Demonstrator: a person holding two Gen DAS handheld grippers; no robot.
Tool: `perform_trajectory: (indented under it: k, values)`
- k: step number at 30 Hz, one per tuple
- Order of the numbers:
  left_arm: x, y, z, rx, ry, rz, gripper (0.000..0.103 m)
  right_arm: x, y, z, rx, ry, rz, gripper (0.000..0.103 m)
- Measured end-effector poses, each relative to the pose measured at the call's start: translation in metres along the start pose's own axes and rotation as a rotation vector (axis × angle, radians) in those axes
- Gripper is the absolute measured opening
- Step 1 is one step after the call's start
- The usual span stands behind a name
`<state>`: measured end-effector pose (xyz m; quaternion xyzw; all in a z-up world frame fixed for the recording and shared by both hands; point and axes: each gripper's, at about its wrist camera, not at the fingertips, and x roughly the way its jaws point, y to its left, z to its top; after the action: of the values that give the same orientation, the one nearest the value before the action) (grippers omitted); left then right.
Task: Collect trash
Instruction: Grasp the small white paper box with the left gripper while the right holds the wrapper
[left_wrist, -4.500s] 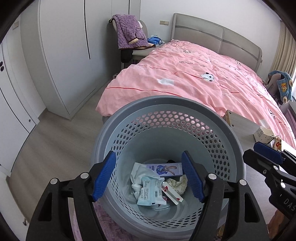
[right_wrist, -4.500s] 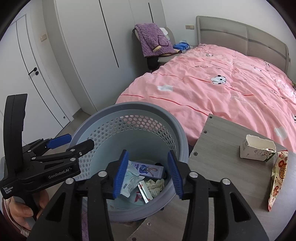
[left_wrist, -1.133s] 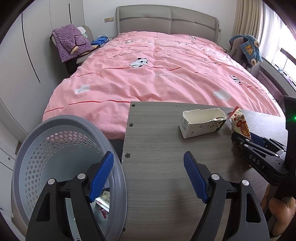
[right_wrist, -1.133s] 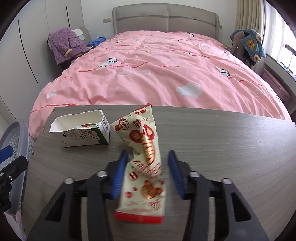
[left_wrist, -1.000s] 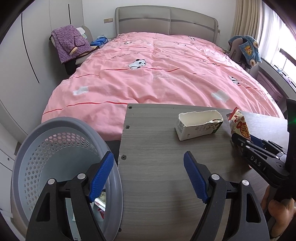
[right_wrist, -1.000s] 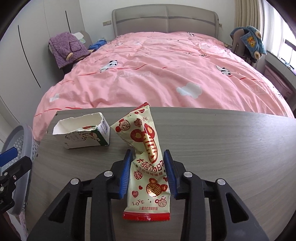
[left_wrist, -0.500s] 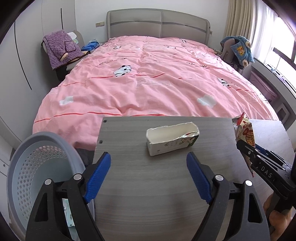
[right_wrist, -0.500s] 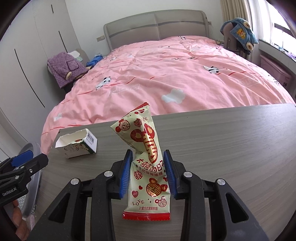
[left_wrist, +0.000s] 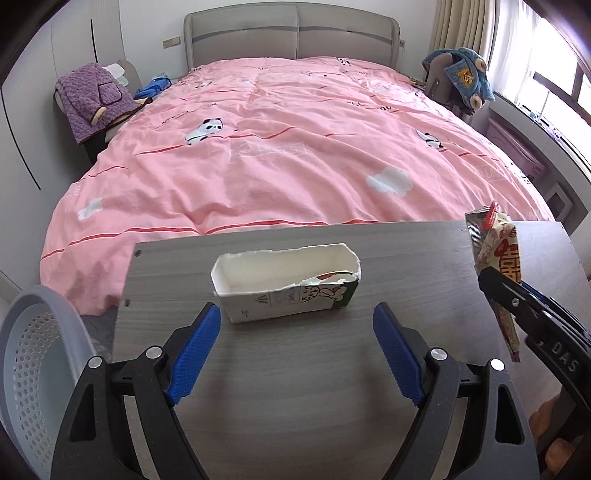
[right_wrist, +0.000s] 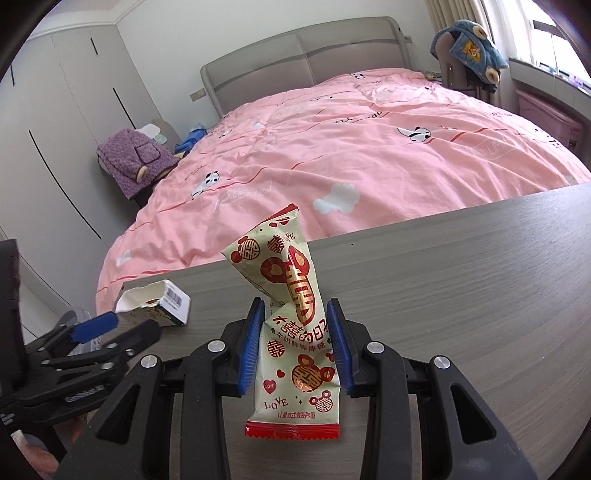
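A torn white milk carton (left_wrist: 288, 286) lies on its side on the grey wooden table (left_wrist: 295, 387), open top up. My left gripper (left_wrist: 295, 339) is open just in front of it, a finger on each side. My right gripper (right_wrist: 295, 339) is shut on a cream and red snack wrapper (right_wrist: 295, 317) and holds it upright, lifted above the table. The wrapper also shows at the right edge of the left wrist view (left_wrist: 498, 254). The carton shows at the left in the right wrist view (right_wrist: 153, 302).
A grey perforated trash basket (left_wrist: 33, 354) stands on the floor left of the table. A bed with a pink duvet (left_wrist: 288, 147) lies beyond the table's far edge. A chair with purple clothing (left_wrist: 96, 99) stands at the back left.
My right gripper closed on the snack wrapper and lifted it off the table. My left gripper swung from the basket to the milk carton and moved closer to it.
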<state>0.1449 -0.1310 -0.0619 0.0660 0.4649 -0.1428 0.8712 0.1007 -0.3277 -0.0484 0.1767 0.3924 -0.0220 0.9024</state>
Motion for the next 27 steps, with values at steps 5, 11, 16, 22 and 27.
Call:
perform_trajectory:
  k: [5,11,16,22,27]
  values:
    - [0.011,-0.006,0.004,0.006,-0.001,0.034,0.081,0.001,-0.004,0.001,0.012,0.001,0.022,0.036]
    - [0.023,-0.014,0.01,0.027,-0.007,0.079,0.081,0.003,-0.006,0.001,0.014,0.004,0.04,0.036]
    - [0.029,-0.013,0.013,0.0,-0.014,0.076,0.081,0.002,-0.007,0.0,0.016,0.002,0.044,0.036]
    - [0.03,-0.005,0.009,-0.029,0.006,0.043,0.048,0.002,-0.006,0.0,0.013,0.002,0.046,0.036]
    - [0.024,0.002,0.004,-0.053,0.009,0.031,0.033,0.002,-0.003,0.0,0.007,0.004,0.047,0.036]
